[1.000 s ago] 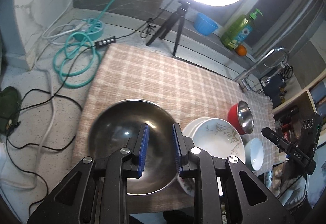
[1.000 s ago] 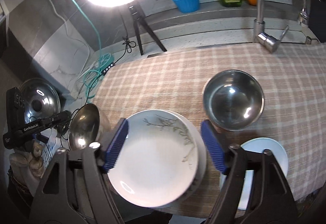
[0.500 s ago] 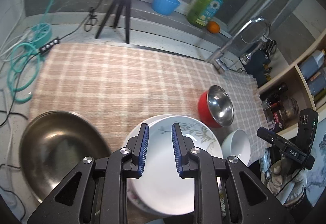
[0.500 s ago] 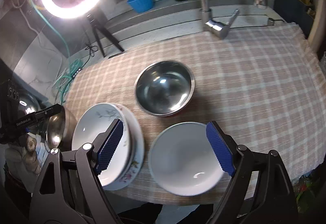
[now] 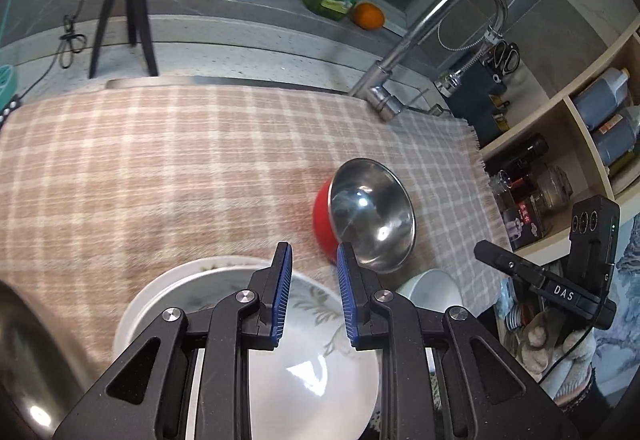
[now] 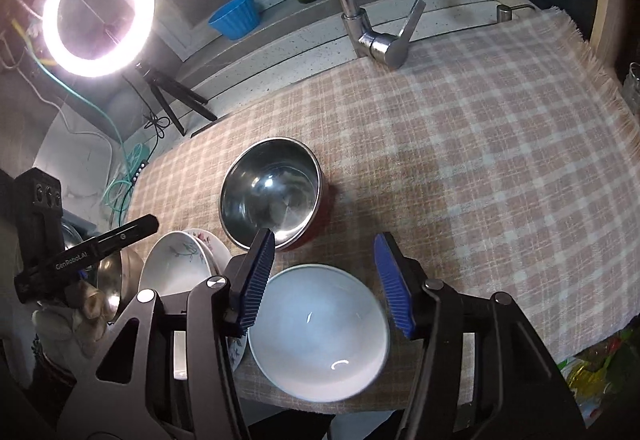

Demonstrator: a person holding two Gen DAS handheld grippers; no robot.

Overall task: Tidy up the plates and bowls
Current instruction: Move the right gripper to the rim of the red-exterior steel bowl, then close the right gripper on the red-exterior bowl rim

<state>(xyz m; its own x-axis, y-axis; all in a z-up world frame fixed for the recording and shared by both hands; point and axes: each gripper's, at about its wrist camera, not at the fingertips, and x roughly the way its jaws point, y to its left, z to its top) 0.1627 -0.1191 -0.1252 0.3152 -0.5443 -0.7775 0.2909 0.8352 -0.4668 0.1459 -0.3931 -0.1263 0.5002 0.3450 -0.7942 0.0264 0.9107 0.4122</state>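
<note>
1. Two grippers in play, neither carrying anything. Right gripper (image 6: 325,282) has its jaws closing, a moderate gap left between them. It hangs over the white bowl (image 6: 319,332), with the rim's far edge showing between the blue pads (image 6: 256,280). I can't see either pad touching the rim.
2. Left gripper (image 5: 312,298) is nearly together, only a narrow gap between its pads and nothing in it. It hovers above the floral plates (image 5: 312,372), with no contact that I can see.
3. White bowl sits at the near edge of the checked cloth (image 6: 480,144), just beside the floral plates and right in front of the steel bowl (image 6: 272,190). It looks glazed ceramic: stiff, slick, chippable, moderate weight. My call is to pinch the rim wall, one pad inside and one outside, and lift straight up, since it's close to the cloth edge.
4. Floral plates are stacked, shallow and glossy. They're likely heavier as a pair and brittle. Take them at the rim, one at a time, and don't slide one across the other.
5. Steel bowl has a red outside and sits mid-cloth. It's probably light, rigid and dent-proof but slippery, and a rim pinch works.
6. One large metal bowl (image 5: 24,368) shows at the far left edge, only partly in view.
7. Risk: smooth pads on wet-looking glaze may slip, so seat deep on the rim before lifting.
</note>
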